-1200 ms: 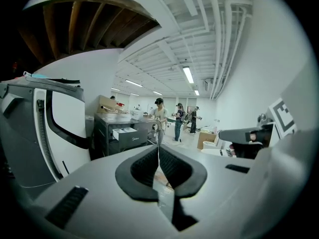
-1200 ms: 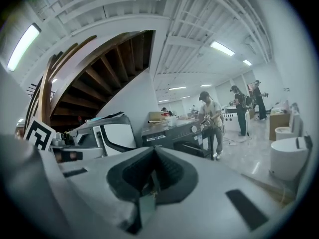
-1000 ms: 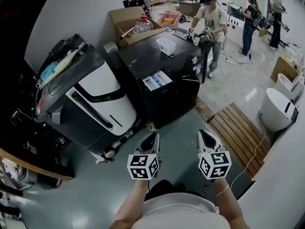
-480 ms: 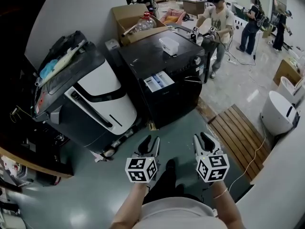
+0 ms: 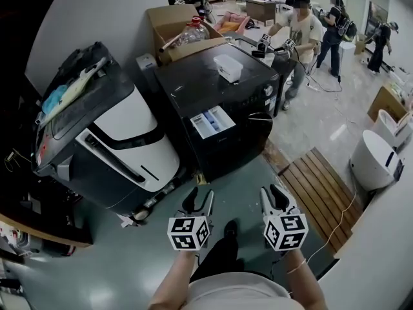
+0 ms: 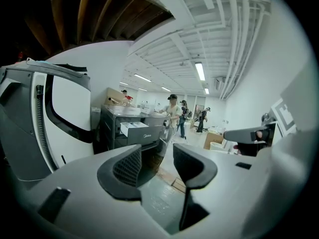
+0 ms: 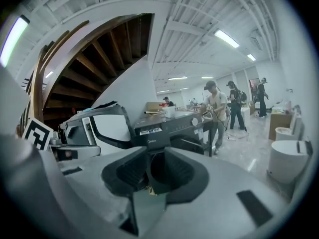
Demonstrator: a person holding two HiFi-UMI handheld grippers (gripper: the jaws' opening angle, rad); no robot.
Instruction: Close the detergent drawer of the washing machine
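While the left forearm (image 5: 173,283) and right forearm (image 5: 304,278) reach forward side by side from the bottom of the head view, a stretch of green floor (image 5: 258,170) lies open ahead of them.

Surroundings: a white-and-grey appliance (image 5: 122,141) leans at left, its lower edge near the left side of that open floor. The black washing machine (image 5: 222,105) stands just beside it, straight ahead. A slatted wooden platform (image 5: 322,179) borders the floor at right, with a white cable (image 5: 342,212) trailing over it.

Left hand-held gripper (image 5: 199,200): points forward and slightly down, marker cube facing the head camera. Its jaws are apart and have just been opening. Nothing is between them (only floor and the washer front show through the gap).

Right hand-held gripper (image 5: 273,196): parallel to the left one and level with it. Its jaws are apart by a narrower gap, and nothing is gripped.

Clear tub (image 5: 228,66): sits on the washer's top.

Detergent drawer (image 5: 211,122): stands pulled out of the washer's upper front, its white and blue inside open to view. It lies well apart from both hand-held grippers, ahead and between their lines. In the left gripper view the drawer (image 6: 133,129) shows just above the left pad.
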